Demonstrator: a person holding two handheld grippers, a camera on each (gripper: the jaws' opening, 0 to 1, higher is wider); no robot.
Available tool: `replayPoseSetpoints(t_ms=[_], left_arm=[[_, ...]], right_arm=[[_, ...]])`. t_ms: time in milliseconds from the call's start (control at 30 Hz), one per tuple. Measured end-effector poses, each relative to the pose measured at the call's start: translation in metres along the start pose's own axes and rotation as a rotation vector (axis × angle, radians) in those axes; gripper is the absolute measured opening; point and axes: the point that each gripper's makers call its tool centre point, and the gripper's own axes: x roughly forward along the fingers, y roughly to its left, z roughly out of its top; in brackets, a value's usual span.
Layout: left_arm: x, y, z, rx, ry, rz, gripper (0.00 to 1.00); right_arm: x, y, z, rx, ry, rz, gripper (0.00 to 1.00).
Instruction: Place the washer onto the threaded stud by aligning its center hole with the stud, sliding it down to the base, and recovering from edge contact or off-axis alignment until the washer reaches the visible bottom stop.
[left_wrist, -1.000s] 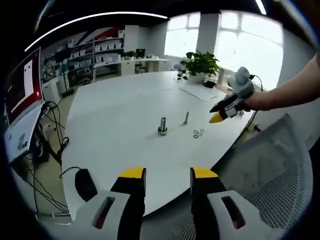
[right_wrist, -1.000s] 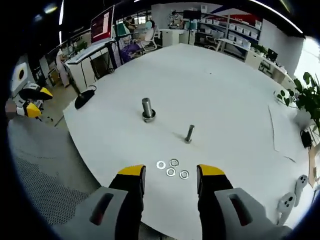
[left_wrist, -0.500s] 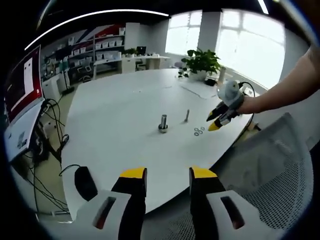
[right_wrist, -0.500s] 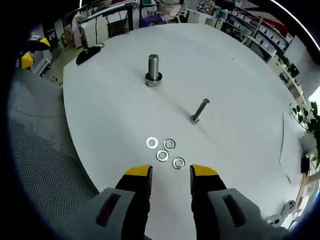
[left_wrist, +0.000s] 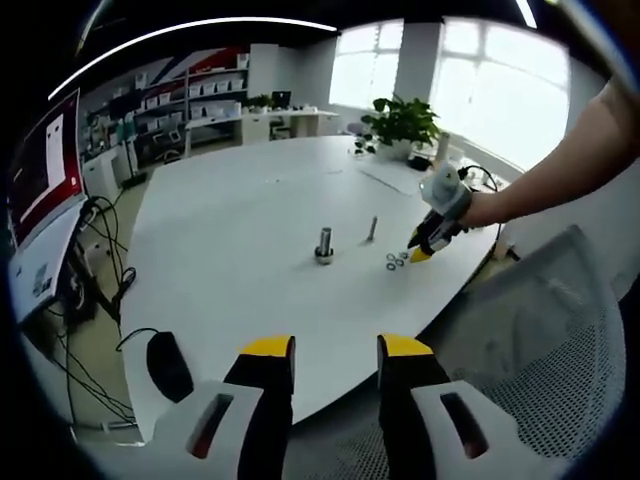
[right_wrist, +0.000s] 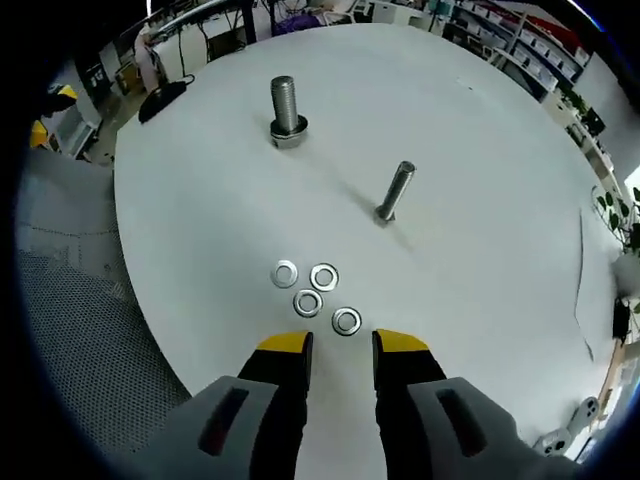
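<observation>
In the right gripper view the right gripper (right_wrist: 338, 346) hung just above the near edge of the white table (right_wrist: 480, 290), its yellow-tipped jaws parted by a narrow gap with nothing between them; four washers (right_wrist: 314, 296) lay in a loose cluster just ahead of the tips, the nearest one almost between them; beyond stood a thin threaded stud (right_wrist: 394, 191), upright on its head, and farther off a thicker bolt (right_wrist: 284, 110) on a wide base, well apart from the washers; none of the washers sat on either stud.

The left gripper view took in the same table (left_wrist: 240, 250) from farther back and off its edge; there the left gripper (left_wrist: 331, 350) hovered with its jaws apart and empty, over a mesh chair back (left_wrist: 540, 340); the right gripper (left_wrist: 424, 244) showed at the end of a bare forearm (left_wrist: 545, 180), tips pointed down at the washers (left_wrist: 395, 261); the thick bolt (left_wrist: 324, 244) and the thin stud (left_wrist: 372, 229) were small; a potted plant (left_wrist: 398, 128) and bright windows stood behind.

At that distance the washers merged into a small blur and could not be counted; whether the right jaws touched the table could not be told.
</observation>
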Motion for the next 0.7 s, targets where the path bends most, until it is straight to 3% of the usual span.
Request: replayPoseSetpoints(t_ms=[367, 433, 600, 700], left_arm=[[0.0001, 0.0003, -0.0010, -0.010, 0.003, -0.004, 0.30], [0.0004, -0.0001, -0.0013, -0.008, 0.004, -0.005, 0.30], [0.0002, 0.0013, -0.0017, -0.013, 0.005, 0.000, 0.30], [0.0003, 0.0012, -0.0017, -0.011, 0.005, 0.000, 0.30]], right_arm=[[0.0029, 0.0081, 0.0055, -0.034, 0.019, 0.061, 0.20], [0.0038, 0.0068, 0.0061, -0.036, 0.042, 0.077, 0.19], [0.0046, 0.0054, 0.0048, -0.157, 0.140, 0.098, 0.18], [0.0070, 0.0034, 0.0050, -0.159, 0.197, 0.096, 0.17]])
